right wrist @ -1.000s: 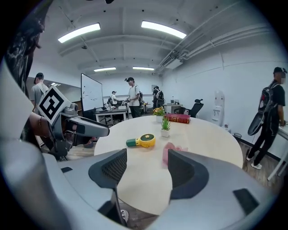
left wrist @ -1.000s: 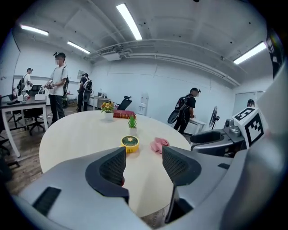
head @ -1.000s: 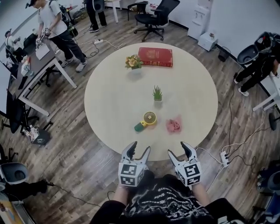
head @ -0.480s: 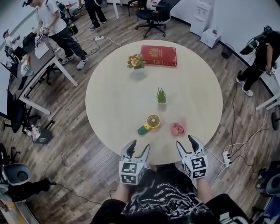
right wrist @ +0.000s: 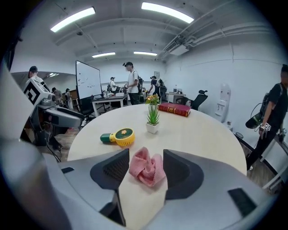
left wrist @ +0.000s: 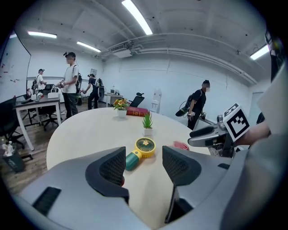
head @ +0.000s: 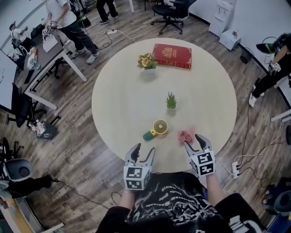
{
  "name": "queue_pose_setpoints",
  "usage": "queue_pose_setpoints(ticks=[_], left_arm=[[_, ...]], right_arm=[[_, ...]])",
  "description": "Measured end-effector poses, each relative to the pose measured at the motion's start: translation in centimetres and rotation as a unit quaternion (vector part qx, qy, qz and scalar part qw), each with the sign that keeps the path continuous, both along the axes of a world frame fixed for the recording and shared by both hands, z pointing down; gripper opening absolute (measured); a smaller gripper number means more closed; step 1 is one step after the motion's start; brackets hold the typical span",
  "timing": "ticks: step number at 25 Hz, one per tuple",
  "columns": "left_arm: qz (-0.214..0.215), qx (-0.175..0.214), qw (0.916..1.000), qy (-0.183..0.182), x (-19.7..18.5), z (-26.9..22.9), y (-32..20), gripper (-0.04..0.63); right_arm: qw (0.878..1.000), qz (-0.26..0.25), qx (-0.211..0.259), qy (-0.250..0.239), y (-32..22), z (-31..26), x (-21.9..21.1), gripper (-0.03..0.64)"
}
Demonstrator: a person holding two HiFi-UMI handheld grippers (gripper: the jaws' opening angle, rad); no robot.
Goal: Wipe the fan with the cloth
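Note:
A small hand fan [head: 156,129] with a yellow head and green handle lies on the round table [head: 118,95], near its front edge. To its right lies a crumpled pink cloth [head: 184,135]. My right gripper [head: 196,142] is at the cloth. In the right gripper view the cloth [right wrist: 146,167] sits between the jaws, which have just been closing but stand a little off it, so the right gripper [right wrist: 146,170] is open. My left gripper [head: 143,152] hovers open and empty at the table's front edge. In the left gripper view the fan [left wrist: 141,150] lies ahead of its jaws.
A small potted plant [head: 171,101] stands behind the fan. A flower pot [head: 146,61] and a red book [head: 172,56] sit at the table's far side. People, desks and an office chair [head: 173,11] stand around; a power strip [head: 235,169] lies on the floor.
My right gripper has moved forward over the table's edge until the pink cloth is between its jaws. The left gripper has come slightly closer to the table edge.

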State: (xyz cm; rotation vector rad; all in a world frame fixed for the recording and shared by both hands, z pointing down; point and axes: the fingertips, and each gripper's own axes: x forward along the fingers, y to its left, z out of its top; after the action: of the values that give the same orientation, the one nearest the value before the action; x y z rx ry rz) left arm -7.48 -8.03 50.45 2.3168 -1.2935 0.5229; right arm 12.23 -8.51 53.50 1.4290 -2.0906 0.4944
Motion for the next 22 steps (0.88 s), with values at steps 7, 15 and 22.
queue_pose_setpoints(ticks=[7, 15, 22], left_arm=[[-0.018, -0.006, 0.9998, -0.007, 0.1, 0.5, -0.6, 0.273], [-0.020, -0.008, 0.9992, -0.032, -0.4, 1.6, -1.9, 0.273], [0.006, -0.022, 0.9970, -0.074, -1.5, 3.9, -4.1, 0.275]], right_arm=[[0.998, -0.004, -0.067, 0.005, -1.3, 4.0, 0.9, 0.242], [0.991, -0.011, -0.124, 0.050, -1.5, 8.2, 1.2, 0.161], [0.989, -0.014, -0.140, 0.034, -1.6, 8.9, 1.0, 0.100]])
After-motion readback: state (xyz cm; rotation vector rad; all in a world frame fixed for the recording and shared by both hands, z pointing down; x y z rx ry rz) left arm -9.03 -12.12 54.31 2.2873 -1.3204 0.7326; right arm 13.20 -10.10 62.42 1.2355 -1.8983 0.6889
